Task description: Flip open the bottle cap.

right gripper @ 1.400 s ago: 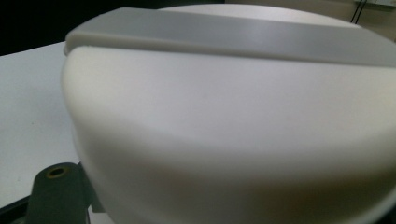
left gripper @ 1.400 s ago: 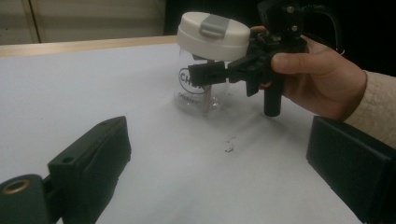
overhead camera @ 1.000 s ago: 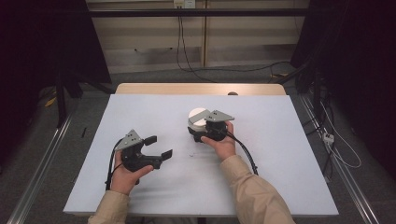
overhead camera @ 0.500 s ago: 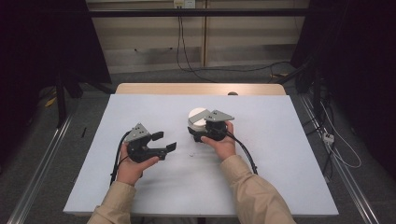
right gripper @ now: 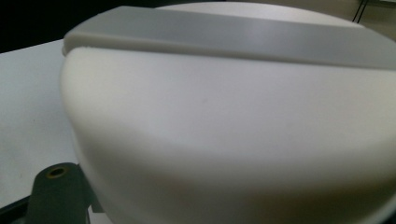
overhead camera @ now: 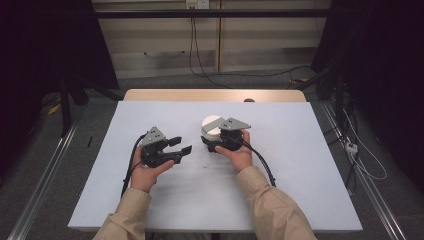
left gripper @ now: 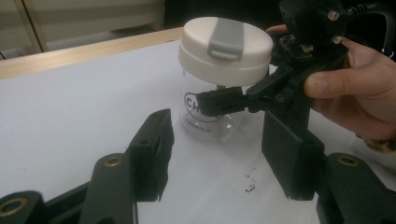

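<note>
Change from the earlier frames: the left gripper (overhead camera: 177,148) has travelled rightward across the table (overhead camera: 310,165) and now sits nearer the jar (left gripper: 212,109); the right gripper (overhead camera: 214,137) and jar have stayed where they were, near the table's centre.

Table: a flat rectangular top under a smooth, pale blue-white sheet, with a bare wooden strip (overhead camera: 200,95) along its far edge.

Left gripper: matte black, with a grey three-cornered plate on top. Its jaws stand wide apart, hold nothing, and point toward the jar, which appears between them in the left gripper view, well beyond their tips.

Right gripper: black, held in the person's right hand (overhead camera: 239,152). In the left gripper view its jaws reach round the jar's clear wall just under the lid (left gripper: 226,46); one jaw crosses the front of the glass, and the grip appears closed on the jar.

Jar: a short upright cylinder, transparent, printed with a dark round logo. The lid is broad, cream, smooth and rounded, crossed by a flat grey strap (right gripper: 243,39).

Smallest: a few dark specks (left gripper: 250,184) on the sheet in front of the jar.
</note>
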Demonstrator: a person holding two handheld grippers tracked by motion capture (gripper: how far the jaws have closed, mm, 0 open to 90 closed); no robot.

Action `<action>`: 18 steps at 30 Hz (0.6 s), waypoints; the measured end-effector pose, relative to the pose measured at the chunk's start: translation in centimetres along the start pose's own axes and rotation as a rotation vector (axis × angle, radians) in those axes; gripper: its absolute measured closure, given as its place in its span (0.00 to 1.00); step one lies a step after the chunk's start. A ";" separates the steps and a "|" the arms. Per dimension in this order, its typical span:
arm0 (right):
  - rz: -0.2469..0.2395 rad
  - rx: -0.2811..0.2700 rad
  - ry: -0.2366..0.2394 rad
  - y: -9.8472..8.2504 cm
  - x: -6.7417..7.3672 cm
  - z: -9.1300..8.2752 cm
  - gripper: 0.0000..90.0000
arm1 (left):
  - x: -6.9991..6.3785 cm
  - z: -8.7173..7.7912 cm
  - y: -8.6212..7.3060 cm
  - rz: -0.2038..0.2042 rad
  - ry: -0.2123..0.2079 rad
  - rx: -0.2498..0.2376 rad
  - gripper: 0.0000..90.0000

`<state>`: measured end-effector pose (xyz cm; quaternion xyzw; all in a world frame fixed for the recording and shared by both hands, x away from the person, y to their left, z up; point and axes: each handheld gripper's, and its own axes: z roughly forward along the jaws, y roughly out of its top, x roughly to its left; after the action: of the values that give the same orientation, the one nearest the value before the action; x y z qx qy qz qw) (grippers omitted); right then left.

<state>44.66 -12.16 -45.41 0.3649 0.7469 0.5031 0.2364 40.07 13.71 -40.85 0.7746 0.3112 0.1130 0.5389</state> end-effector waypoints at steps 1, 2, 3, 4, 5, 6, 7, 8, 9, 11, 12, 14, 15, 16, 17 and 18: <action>0.000 0.000 0.000 0.0 0.0 0.0 0.20 | 0.0 0.1 0.1 0.008 -0.009 0.010 0.50; 0.000 0.000 0.000 0.0 0.0 0.0 0.20 | -0.1 0.3 0.2 0.017 -0.014 0.023 0.53; -0.001 0.001 0.000 0.0 0.0 0.0 0.20 | -0.1 0.4 0.3 0.029 -0.013 0.036 0.55; -0.001 0.001 -0.001 0.0 0.0 0.0 0.20 | -0.2 0.6 0.4 0.033 -0.018 0.039 0.56; -0.001 0.001 0.000 0.0 0.0 0.0 0.20 | -0.1 0.7 0.5 0.034 -0.030 0.040 0.58; -0.001 0.001 0.000 0.0 0.0 0.0 0.20 | -0.1 0.8 0.7 0.034 -0.038 0.044 0.60; -0.001 0.002 0.000 0.0 0.0 0.0 0.20 | 0.0 1.0 0.8 0.036 -0.041 0.051 0.63; -0.001 0.002 -0.001 0.0 0.0 0.0 0.20 | 0.0 1.1 0.9 0.043 -0.038 0.061 0.65; -0.002 0.003 0.000 0.0 0.0 0.0 0.20 | 0.0 1.2 1.1 0.052 -0.039 0.061 0.67; -0.001 0.003 0.000 0.0 0.0 0.0 0.20 | 0.1 1.4 1.3 0.060 -0.048 0.063 0.74; -0.002 0.003 0.001 0.0 0.0 0.0 0.20 | 0.2 1.4 1.4 0.049 -0.059 0.057 0.78; -0.002 0.003 0.000 0.0 0.0 0.0 0.20 | 0.2 1.6 1.6 0.043 -0.063 0.050 0.85; -0.002 0.003 0.000 0.0 0.0 0.0 0.20 | 0.2 1.7 1.7 0.048 -0.058 0.052 0.88; -0.002 0.003 0.000 0.0 0.0 0.0 0.20 | 0.3 1.8 1.8 0.047 -0.056 0.063 0.91; -0.002 0.003 0.000 0.0 0.0 0.0 0.20 | 0.3 1.9 1.8 0.037 -0.060 0.065 0.94; -0.002 0.002 0.000 0.0 0.0 0.0 0.20 | 0.3 2.0 1.9 0.039 -0.065 0.070 0.95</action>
<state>44.66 -12.13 -45.39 0.3644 0.7479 0.5018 0.2367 42.03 11.95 -40.00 0.8021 0.2820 0.0873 0.5191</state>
